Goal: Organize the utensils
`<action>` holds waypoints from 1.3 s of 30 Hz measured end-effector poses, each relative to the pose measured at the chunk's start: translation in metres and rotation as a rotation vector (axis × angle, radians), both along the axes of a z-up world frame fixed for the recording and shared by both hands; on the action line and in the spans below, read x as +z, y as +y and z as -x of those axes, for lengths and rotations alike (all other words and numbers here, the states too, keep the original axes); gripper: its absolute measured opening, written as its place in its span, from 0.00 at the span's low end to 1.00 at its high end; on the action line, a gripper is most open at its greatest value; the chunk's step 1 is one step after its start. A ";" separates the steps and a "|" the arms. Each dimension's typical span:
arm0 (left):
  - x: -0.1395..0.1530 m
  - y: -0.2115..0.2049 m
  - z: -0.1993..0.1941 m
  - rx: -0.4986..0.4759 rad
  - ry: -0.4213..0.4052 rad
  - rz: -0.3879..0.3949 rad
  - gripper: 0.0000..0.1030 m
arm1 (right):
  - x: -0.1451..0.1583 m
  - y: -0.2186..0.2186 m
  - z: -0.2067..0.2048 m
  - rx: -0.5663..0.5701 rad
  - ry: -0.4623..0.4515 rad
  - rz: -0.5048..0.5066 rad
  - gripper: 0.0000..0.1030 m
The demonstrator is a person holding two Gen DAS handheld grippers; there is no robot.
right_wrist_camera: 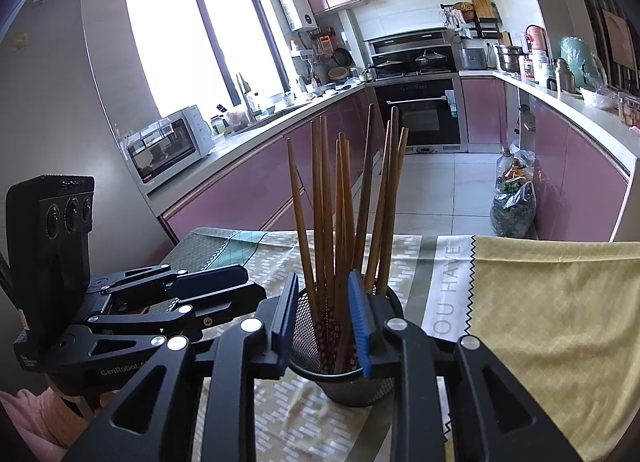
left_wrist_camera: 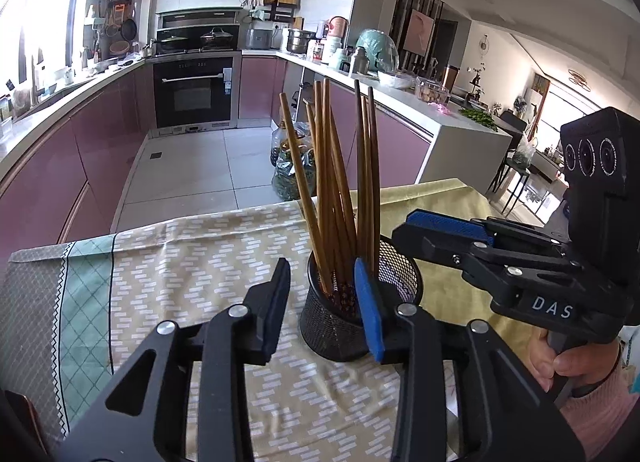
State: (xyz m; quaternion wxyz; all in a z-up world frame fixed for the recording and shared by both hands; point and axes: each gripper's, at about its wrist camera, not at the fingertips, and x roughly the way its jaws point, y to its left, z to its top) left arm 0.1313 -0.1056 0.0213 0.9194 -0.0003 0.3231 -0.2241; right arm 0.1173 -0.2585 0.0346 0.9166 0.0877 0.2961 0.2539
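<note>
Since the chopsticks (right_wrist_camera: 344, 218) already stand gathered in the mesh cup (left_wrist_camera: 344, 322), both grippers, left (left_wrist_camera: 322, 302) and right (right_wrist_camera: 322, 322), hover beside it, fingers apart, holding nothing.

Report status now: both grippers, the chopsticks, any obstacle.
Left gripper open, right gripper open, nothing held. Chopsticks upright in mesh cup. Nothing in the way.

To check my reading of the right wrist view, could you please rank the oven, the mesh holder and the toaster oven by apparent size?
Largest to smallest as they look:
1. mesh holder, though its nearness to the camera inflates it
2. oven and toaster oven, which look alike, so I won't rank them.
</note>
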 end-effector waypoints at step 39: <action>0.002 0.074 0.129 0.380 -0.382 -0.080 0.94 | -0.026 0.032 0.114 -0.211 -0.310 0.128 0.94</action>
